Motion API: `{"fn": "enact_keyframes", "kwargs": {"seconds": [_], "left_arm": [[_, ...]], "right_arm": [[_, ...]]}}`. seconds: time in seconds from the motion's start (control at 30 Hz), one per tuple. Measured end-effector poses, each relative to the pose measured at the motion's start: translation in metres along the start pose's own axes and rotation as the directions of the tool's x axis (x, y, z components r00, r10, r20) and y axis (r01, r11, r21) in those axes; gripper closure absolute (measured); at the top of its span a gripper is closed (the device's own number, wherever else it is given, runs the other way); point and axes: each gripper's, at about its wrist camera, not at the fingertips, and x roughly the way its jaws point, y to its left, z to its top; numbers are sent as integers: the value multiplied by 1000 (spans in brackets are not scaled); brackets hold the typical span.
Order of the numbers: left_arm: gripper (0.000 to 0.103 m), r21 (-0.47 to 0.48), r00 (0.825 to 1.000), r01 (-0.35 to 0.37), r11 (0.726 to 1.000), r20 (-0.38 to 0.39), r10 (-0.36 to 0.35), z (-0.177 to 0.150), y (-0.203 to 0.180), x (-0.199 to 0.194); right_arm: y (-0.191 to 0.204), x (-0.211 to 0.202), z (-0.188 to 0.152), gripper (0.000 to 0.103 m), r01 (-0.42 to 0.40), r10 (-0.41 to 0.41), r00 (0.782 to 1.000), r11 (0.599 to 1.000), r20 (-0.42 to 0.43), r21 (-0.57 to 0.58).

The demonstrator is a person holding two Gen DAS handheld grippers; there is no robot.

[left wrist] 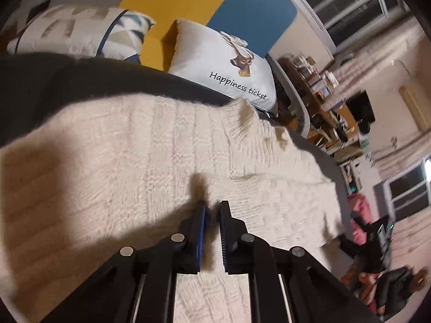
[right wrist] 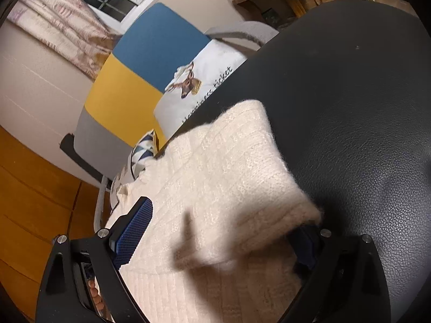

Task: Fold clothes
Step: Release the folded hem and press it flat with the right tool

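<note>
A cream knitted sweater (left wrist: 167,145) lies spread on a black leather surface (left wrist: 48,80). My left gripper (left wrist: 212,206) hovers just over the knit, pointing down at it. Its blue pads stand a narrow gap apart with nothing between them, and their shadow falls on the wool. In the right wrist view a folded part of the sweater (right wrist: 229,167) lies between the wide-apart jaws of my right gripper (right wrist: 223,215). The left blue pad (right wrist: 134,228) is bare beside the knit. The other finger (right wrist: 307,245) is partly hidden under the fold's edge.
A white "Happiness ticket" deer pillow (left wrist: 223,62) and a patterned pillow (left wrist: 80,32) lean on a yellow and blue backrest (left wrist: 172,2) behind the sweater. Black leather (right wrist: 363,134) stretches to the right. Wooden floor (right wrist: 32,188), cluttered shelves (left wrist: 323,94) and a seated person (left wrist: 396,288) lie beyond.
</note>
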Motion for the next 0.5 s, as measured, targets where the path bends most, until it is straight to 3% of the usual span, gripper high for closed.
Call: {"fn": "enact_keyframes", "kwargs": {"seconds": [0.1, 0.27, 0.37, 0.5], "left_arm": [[87, -70, 1000, 1, 998, 13, 0, -5, 18, -21], [85, -108, 994, 109, 988, 7, -109, -18, 29, -36], [84, -155, 990, 137, 978, -2, -139, -20, 37, -30], [84, -217, 982, 184, 959, 6, -188, -15, 47, -23]], "right_arm": [[-3, -10, 2, 8, -18, 18, 1000, 1000, -16, 10], [-9, -30, -6, 8, -24, 25, 998, 1000, -60, 19], [4, -48, -17, 8, -17, 13, 998, 998, -69, -63], [44, -49, -31, 8, -84, 67, 993, 979, -101, -185]]}}
